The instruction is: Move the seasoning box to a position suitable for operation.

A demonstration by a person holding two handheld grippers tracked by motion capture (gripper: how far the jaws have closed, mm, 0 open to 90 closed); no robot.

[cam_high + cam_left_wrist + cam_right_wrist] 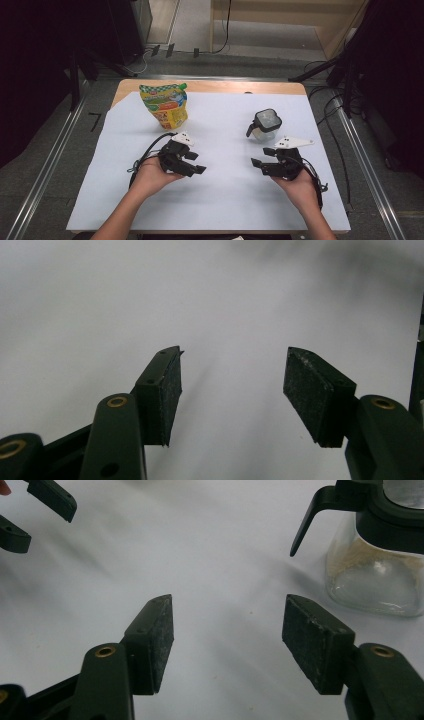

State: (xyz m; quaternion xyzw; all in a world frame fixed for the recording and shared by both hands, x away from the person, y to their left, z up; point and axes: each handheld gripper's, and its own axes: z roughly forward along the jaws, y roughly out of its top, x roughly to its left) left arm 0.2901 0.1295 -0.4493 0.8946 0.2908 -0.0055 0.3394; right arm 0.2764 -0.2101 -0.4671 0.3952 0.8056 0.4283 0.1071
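- A yellow-and-green pouch (165, 106) stands upright at the far left of the white sheet (220, 200) that covers the table, just beyond the left hand.
- The left gripper (192, 162) is held low over the sheet in the person's left hand (150, 176), pointing toward the middle. Its jaws are spread with nothing between them; the left gripper view has bare sheet in the gap.
- The sheet between the two grippers is bare.
- The right gripper (262, 160), in the right hand (300, 187), points left, jaws likewise spread and empty.
- A small glass jar (265, 125) with a black lid and side handle stands just beyond the right gripper, apart from it; in the right gripper view the jar (380, 575) is off to the right of the jaws.
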